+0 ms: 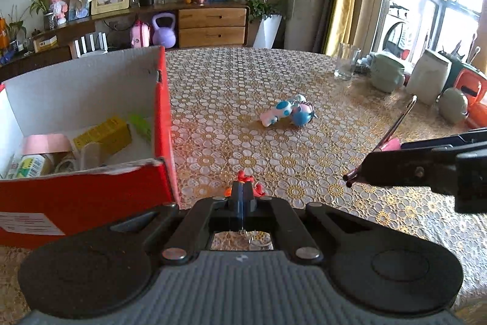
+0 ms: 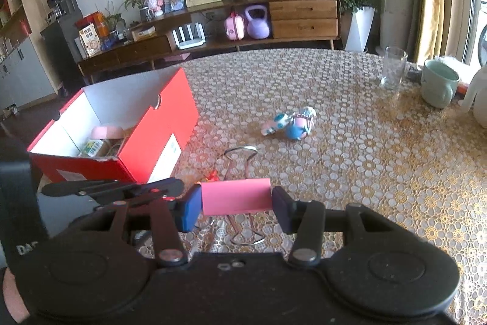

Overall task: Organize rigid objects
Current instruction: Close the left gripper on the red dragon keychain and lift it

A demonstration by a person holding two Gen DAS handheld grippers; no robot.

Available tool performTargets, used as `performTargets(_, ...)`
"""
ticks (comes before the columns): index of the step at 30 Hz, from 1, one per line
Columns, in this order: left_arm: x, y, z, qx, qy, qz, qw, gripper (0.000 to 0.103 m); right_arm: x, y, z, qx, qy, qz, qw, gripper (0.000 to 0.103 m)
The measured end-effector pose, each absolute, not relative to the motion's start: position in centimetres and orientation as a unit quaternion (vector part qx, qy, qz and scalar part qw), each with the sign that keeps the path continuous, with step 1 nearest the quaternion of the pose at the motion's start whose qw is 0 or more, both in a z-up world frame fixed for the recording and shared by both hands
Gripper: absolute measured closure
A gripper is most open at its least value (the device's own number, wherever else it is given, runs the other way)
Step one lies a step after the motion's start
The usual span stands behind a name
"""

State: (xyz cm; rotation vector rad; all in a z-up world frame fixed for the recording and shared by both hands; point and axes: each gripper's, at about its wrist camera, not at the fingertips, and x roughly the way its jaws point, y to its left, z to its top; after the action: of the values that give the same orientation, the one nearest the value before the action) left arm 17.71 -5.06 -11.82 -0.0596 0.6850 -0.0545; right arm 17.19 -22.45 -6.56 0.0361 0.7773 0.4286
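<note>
the right gripper (image 2: 236, 204) pinches a pink binder clip (image 2: 236, 200) across its body, wire handles sticking out fore and aft, held clear above the bench (image 2: 365, 172). the left gripper (image 1: 242, 197) has its fingers pressed together on a small red-orange thing (image 1: 246, 179), only its tips showing past the pads, too little to name. both sit near the front edge of the bench, just beside the red box (image 1: 91, 197) at the left edge, which already holds a pink bowl (image 1: 47, 142), a yellow carton (image 1: 102, 136) and other bits. a blue-and-white toy (image 1: 287, 111) lies alone mid-bench, well apart from the box.

the step in hand looks like carrying picked pieces to the box. next, each gripper likely needs to swing left over the box wall, clear of its rim and of the other, then spread its fingers to drop its piece. the toy remains to fetch.
</note>
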Motion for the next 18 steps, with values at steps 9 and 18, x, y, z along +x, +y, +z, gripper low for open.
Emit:
performTargets(9, 18.4, -5.6, -12.2, -0.038, 0.349, -0.041, 0.935, 0.100, 17.3, -23.1, -6.7, 0.029, 0.374, 0.205, 0.904, 0.054)
performTargets(18, 20.1, -7.7, -14.5, -0.037, 0.373, -0.012, 0.927, 0.098, 18.8, -24.6, -8.0, 0.039, 0.386, 0.208, 0.898, 0.054)
